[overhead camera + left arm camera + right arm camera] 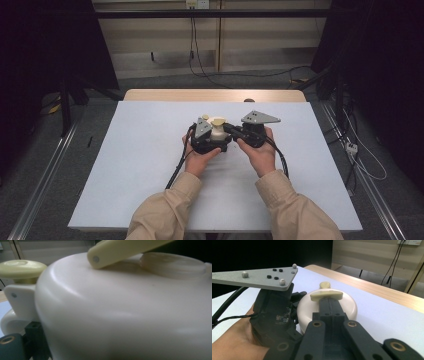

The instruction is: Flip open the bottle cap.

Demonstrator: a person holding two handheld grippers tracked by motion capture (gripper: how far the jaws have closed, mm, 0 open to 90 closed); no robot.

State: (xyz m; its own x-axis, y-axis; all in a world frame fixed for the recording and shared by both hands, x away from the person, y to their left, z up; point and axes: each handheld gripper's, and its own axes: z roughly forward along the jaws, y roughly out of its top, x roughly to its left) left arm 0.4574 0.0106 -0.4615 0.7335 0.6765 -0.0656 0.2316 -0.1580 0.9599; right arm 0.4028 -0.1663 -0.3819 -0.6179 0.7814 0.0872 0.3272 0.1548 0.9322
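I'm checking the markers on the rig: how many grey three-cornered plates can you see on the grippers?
2: one grey plate tops the left gripper, left of the cream pot; the other grey plate tops the right gripper.

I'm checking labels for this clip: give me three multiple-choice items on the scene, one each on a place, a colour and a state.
1. Where is the cream pot?
A. between the two grippers, mid-table
B. at the table's far left corner
C. on the floor

2. What colour is the lid handle?
A. red
B. pale yellow
C. blue

3. How do the right gripper jaws stand?
A. wide open
B. shut together
C. clamped on a cable

Answers: 1 A, the high view shows it between the left gripper and the right one; 2 B, pale yellow in both gripper views; 3 B, the jaws meet with no gap, tips at the handle.
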